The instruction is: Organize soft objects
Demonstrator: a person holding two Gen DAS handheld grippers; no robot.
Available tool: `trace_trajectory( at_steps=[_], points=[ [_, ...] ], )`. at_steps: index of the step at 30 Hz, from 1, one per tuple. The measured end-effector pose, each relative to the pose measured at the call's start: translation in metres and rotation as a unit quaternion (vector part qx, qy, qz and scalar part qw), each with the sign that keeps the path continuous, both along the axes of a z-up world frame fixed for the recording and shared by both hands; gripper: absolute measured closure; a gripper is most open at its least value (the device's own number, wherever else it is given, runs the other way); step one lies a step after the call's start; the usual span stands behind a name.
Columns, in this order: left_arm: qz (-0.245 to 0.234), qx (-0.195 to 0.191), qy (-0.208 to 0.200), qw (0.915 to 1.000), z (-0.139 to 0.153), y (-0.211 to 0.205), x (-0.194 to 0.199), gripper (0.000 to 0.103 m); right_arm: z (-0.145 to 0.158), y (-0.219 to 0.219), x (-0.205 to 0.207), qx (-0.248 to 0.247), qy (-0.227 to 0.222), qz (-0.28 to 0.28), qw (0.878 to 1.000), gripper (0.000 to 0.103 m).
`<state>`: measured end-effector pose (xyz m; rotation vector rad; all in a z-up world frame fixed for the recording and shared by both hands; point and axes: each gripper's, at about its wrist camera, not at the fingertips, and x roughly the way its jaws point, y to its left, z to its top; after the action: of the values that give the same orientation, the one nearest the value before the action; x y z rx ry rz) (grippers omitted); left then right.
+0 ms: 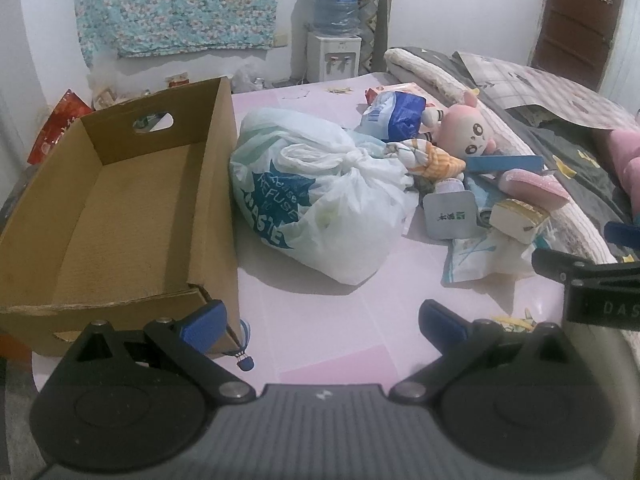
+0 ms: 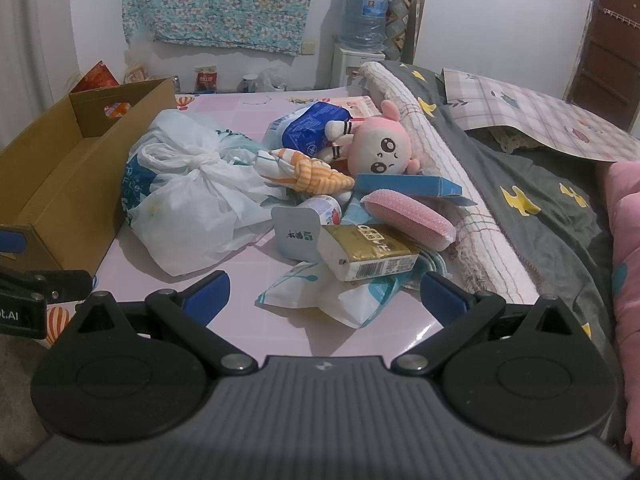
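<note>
An empty brown cardboard box (image 1: 120, 208) stands at the left of the pink table (image 1: 340, 320); it also shows in the right wrist view (image 2: 60, 168). A knotted white plastic bag (image 1: 320, 200) (image 2: 188, 200) lies beside it. Right of the bag is a pile: a pink plush doll (image 1: 472, 128) (image 2: 380, 144), an orange striped cloth toy (image 1: 436, 160) (image 2: 316, 176), a pink sponge (image 1: 532, 186) (image 2: 408, 216), a gold tissue pack (image 2: 368, 252) and a blue packet (image 2: 308, 124). My left gripper (image 1: 322, 326) is open and empty near the table's front. My right gripper (image 2: 324, 296) is open and empty, just short of the tissue pack.
A rolled white towel (image 2: 448, 184) and grey bedding (image 2: 532, 200) border the table's right side. A water dispenser (image 1: 334, 28) stands at the back wall. A white pouch (image 2: 320, 292) lies at the table's front. The right gripper's arm shows at the right edge of the left wrist view (image 1: 592, 284).
</note>
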<state>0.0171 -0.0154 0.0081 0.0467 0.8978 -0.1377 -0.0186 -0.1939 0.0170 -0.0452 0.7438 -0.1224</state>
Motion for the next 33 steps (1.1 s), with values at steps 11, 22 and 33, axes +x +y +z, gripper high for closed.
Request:
trace_trajectory(
  at_steps=[11, 22, 33],
  points=[
    [-0.001, 0.001, 0.001, 1.0, 0.0004, -0.0014, -0.0001, 0.0, 0.001, -0.0019, 0.0025, -0.001, 0.002, -0.001, 1.0, 0.001],
    [0.0, 0.001, 0.001, 1.0, -0.0003, -0.0007, 0.0019, 0.0, 0.0007, -0.0014, 0.0023, 0.0, 0.001, -0.002, 1.0, 0.001],
    [0.0, 0.001, 0.001, 1.0, -0.0002, -0.0006, 0.0021, 0.0, 0.0009, -0.0015, 0.002, 0.0, 0.001, -0.002, 1.0, 0.001]
  ],
)
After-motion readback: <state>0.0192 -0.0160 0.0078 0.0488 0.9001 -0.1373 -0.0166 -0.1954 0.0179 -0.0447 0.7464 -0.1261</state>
